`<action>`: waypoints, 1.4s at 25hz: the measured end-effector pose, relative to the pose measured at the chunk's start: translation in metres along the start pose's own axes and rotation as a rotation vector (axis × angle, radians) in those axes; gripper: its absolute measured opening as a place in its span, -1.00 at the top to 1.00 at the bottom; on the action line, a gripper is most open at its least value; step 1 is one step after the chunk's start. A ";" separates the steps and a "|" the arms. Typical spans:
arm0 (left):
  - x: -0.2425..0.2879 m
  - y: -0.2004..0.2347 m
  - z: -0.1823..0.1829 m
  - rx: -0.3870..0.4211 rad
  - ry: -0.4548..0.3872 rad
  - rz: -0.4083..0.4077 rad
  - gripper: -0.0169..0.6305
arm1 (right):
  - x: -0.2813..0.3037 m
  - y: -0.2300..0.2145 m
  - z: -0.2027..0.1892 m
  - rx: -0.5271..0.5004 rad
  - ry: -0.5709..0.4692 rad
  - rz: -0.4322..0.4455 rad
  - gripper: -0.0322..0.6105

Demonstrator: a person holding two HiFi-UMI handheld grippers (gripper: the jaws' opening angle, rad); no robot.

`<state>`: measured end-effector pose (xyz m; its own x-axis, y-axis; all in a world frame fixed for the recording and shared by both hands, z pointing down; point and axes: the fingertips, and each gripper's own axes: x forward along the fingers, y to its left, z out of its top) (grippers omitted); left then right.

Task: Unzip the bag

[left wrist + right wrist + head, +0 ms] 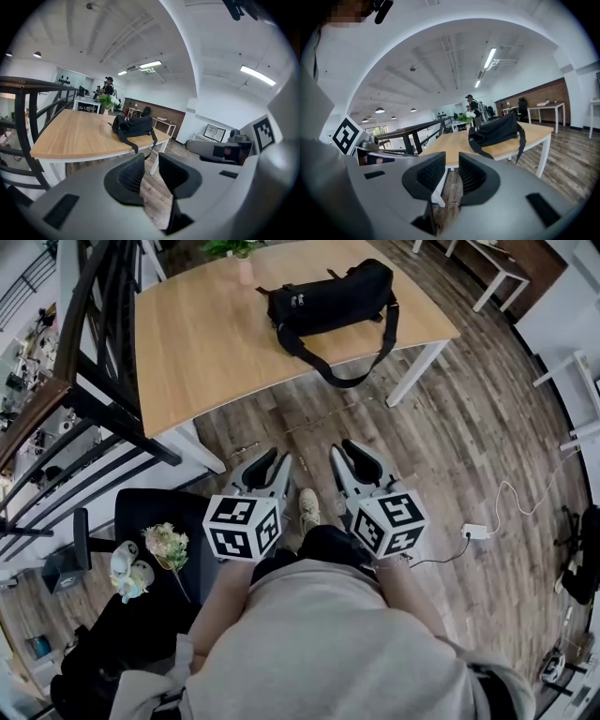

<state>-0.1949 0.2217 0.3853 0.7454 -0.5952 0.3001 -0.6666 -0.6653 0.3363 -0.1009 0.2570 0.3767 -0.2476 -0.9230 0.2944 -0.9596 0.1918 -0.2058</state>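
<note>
The black bag [328, 296] lies on the far right part of the wooden table [216, 343], and its shoulder strap [349, 381] hangs over the front edge. The bag's zipper is too small to make out. My left gripper [270, 463] and right gripper [349, 452] hover side by side close to the body, over the floor and well short of the table. Both point toward the bag [133, 125] [494, 131]. The left gripper [151, 159] is open by a narrow gap with nothing in it. So is the right gripper [451, 159].
A small vase with a plant [246, 266] stands behind the bag. A black railing [103, 362] runs along the left. A black stool with a bouquet [167, 545] is at lower left. White desks [497, 273] stand far right, a cable and plug block [473, 531] on the floor.
</note>
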 end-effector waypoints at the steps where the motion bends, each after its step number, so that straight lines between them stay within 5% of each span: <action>1: 0.010 0.004 0.007 0.001 -0.005 0.005 0.62 | 0.009 -0.008 0.007 -0.001 -0.004 0.002 0.65; 16: 0.129 0.038 0.079 -0.012 -0.044 0.052 0.62 | 0.113 -0.087 0.076 -0.029 -0.016 0.094 0.69; 35: 0.181 0.051 0.087 -0.062 0.007 0.026 0.63 | 0.135 -0.131 0.071 0.031 0.022 0.045 0.69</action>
<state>-0.0942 0.0410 0.3794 0.7278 -0.6088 0.3157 -0.6848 -0.6200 0.3830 0.0005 0.0834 0.3770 -0.2941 -0.9059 0.3047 -0.9429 0.2228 -0.2477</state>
